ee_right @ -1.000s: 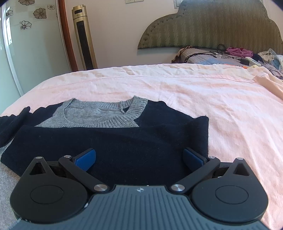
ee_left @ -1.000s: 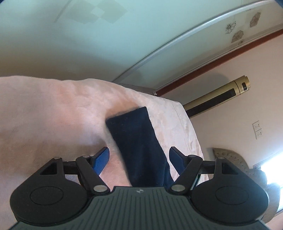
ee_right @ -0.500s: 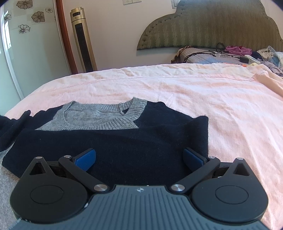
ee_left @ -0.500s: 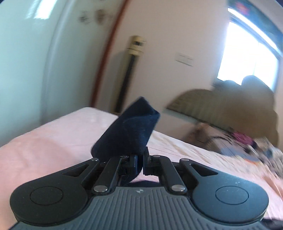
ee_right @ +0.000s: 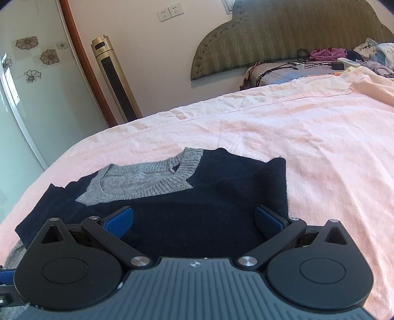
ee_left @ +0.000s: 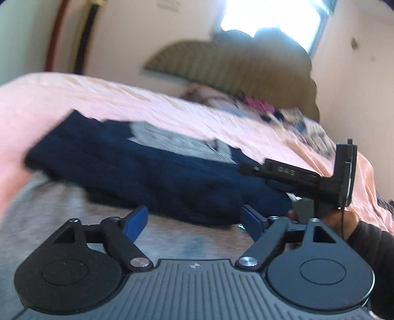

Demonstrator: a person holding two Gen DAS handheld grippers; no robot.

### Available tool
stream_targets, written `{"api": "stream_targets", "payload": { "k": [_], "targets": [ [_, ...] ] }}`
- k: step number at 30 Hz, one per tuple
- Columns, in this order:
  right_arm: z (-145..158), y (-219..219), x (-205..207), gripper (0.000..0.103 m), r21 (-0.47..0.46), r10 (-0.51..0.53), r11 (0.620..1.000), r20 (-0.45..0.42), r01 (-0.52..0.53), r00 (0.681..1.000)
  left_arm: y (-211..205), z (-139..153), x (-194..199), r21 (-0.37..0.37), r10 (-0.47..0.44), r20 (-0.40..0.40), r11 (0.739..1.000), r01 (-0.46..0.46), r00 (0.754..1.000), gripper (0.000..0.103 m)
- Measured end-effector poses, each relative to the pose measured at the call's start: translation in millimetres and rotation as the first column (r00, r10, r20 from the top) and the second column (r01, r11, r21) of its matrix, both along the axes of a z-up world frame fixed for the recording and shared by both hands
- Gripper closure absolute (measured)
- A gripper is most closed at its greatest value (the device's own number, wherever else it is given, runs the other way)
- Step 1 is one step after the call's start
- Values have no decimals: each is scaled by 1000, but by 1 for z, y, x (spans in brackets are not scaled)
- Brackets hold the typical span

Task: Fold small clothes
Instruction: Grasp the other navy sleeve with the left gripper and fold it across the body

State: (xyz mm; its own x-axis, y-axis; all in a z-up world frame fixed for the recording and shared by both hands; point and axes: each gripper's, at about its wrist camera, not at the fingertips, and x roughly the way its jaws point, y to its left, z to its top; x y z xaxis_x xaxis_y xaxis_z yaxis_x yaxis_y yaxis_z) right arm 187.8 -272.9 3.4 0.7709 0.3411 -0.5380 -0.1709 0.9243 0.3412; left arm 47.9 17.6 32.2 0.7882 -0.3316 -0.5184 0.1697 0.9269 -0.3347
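- Navy-and-grey knit sweater [ee_right: 187,197] lies flat on the pink bedsheet [ee_right: 307,137], its sleeves folded across the body so that a dark band covers the lower chest and only the grey ribbed neckline [ee_right: 147,182] shows above it.
- Seen from the right wrist camera, the sweater sits directly ahead of the right gripper [ee_right: 194,220]; the folded navy band fills the space between the two blue pads [ee_right: 119,219], which stand wide apart with nothing clamped between them.
- The sweater's right edge ends just past the right-hand pad, where bare sheet begins.
- From the left wrist camera, blurred by motion, the same sweater [ee_left: 152,172] stretches across the view just beyond the left gripper [ee_left: 194,219], whose jaws are likewise spread open and empty.
- A rounded navy fold of the garment lies close in front of the gap between the left gripper's blue fingers [ee_left: 136,219]; a grey part of the garment or bedding lies beneath them, too blurred to name.
- At the right of that view the other gripper's body [ee_left: 320,177] hangs over the sweater's far end, held by a dark-sleeved hand [ee_left: 344,221].
- Beyond the sheet: an olive upholstered headboard [ee_right: 283,32], a heap of loose clothes [ee_right: 369,54] by the pillow, a gold tower fan [ee_right: 113,78] against the wall, and a wall socket [ee_right: 170,12] above.
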Motion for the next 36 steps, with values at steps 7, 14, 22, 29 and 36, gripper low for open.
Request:
{"api": "stream_targets", "payload": {
  "k": [7, 14, 22, 29, 36],
  "targets": [
    [23, -8, 2, 0, 392, 104, 920, -240, -2, 965, 36, -21, -18, -55, 132, -8, 990, -132, 991, 18],
    [16, 34, 14, 21, 409, 246, 910, -397, -70, 884, 31, -23, -12, -21, 130, -16, 991, -131, 991, 18],
    [35, 67, 17, 89, 228, 230, 962, -363, -153, 903, 32, -25, -12, -26, 130, -16, 991, -130, 991, 16],
    [98, 20, 22, 90, 95, 213, 976, -238, -195, 948, 33, -25, -11, -32, 129, -15, 991, -130, 991, 15],
    [43, -25, 26, 90, 41, 93, 996, -353, -84, 931, 33, -23, -11, -24, 123, -21, 992, -123, 992, 15]
  ]
}}
